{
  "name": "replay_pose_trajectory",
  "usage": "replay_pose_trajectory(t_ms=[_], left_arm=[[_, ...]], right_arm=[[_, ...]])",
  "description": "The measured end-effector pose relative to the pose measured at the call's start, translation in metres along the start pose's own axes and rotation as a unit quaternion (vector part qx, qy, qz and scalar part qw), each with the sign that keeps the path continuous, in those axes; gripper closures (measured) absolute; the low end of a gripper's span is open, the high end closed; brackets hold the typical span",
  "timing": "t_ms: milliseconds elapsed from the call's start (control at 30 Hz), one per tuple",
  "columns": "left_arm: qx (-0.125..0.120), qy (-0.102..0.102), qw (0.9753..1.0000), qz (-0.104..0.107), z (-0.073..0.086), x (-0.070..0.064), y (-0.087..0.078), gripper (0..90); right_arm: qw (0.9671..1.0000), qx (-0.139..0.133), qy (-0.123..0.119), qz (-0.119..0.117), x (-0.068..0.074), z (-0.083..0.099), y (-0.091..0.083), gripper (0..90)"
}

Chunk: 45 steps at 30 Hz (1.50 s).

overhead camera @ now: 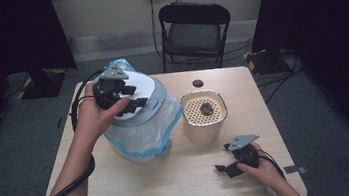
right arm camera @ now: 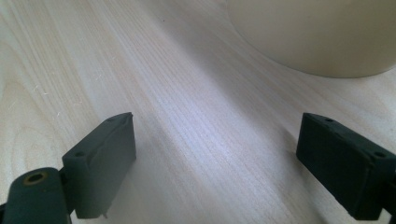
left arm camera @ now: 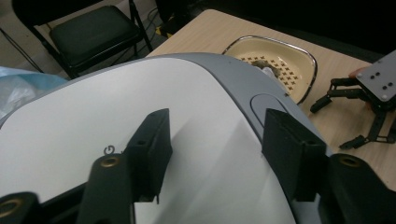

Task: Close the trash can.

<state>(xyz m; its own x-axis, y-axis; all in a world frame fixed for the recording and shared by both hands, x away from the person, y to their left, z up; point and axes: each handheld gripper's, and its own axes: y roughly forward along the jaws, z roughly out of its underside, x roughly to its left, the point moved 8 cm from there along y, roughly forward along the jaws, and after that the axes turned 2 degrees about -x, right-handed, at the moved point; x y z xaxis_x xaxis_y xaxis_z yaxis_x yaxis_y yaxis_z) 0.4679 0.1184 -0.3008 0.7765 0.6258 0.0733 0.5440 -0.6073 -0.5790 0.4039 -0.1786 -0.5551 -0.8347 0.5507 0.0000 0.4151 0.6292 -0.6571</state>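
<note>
Jaws of the left gripper (overhead camera: 130, 99) stand spread over the bin lid (left arm camera: 154, 116), apparently about to press it, while beside the bin the cream container (overhead camera: 204, 114) waits and the right gripper (overhead camera: 231, 164) rests with jaws apart on the tabletop (overhead camera: 172, 179).

Bare table (overhead camera: 163, 185) along the near edge (bagged bin (overhead camera: 138, 127) and cream container (overhead camera: 204, 117) crowding mid-table)

Your wooden table (overhead camera: 173, 189) carries a lidded bin (overhead camera: 139, 115), a cream strainer pot (overhead camera: 204, 117) and a dark disc (overhead camera: 198, 83).
</note>
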Motion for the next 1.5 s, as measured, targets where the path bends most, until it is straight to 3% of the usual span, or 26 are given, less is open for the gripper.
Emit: replay_pose_trajectory(t_ms=[167, 667, 800, 933, 1500], left_arm=[[0.021, 0.0, 0.9997, -0.015, 0.005, 0.005, -0.006, 20.5], [0.031, 0.014, 0.9993, 0.013, 0.006, -0.008, -0.031, 18.6], [0.027, 0.006, 0.9995, 0.017, 0.011, -0.011, -0.037, 18.4], [0.036, 0.006, 0.9991, 0.021, 0.02, -0.014, -0.043, 18.0], [0.01, -0.023, 0.999, 0.036, 0.058, -0.018, -0.074, 16.2]], right_arm=[[1.0, 0.0, 0.0, 0.0, 0.0, 0.0, 0.0, 11.3], [1.0, 0.0, 0.0, 0.0, 0.0, 0.0, 0.0, 11.3], [1.0, 0.0, 0.0, 0.0, 0.0, 0.0, 0.0, 11.3], [1.0, 0.0, 0.0, 0.001, 0.0, 0.0, 0.0, 11.3], [1.0, -0.001, 0.001, 0.003, 0.0, 0.0, 0.0, 11.3]])
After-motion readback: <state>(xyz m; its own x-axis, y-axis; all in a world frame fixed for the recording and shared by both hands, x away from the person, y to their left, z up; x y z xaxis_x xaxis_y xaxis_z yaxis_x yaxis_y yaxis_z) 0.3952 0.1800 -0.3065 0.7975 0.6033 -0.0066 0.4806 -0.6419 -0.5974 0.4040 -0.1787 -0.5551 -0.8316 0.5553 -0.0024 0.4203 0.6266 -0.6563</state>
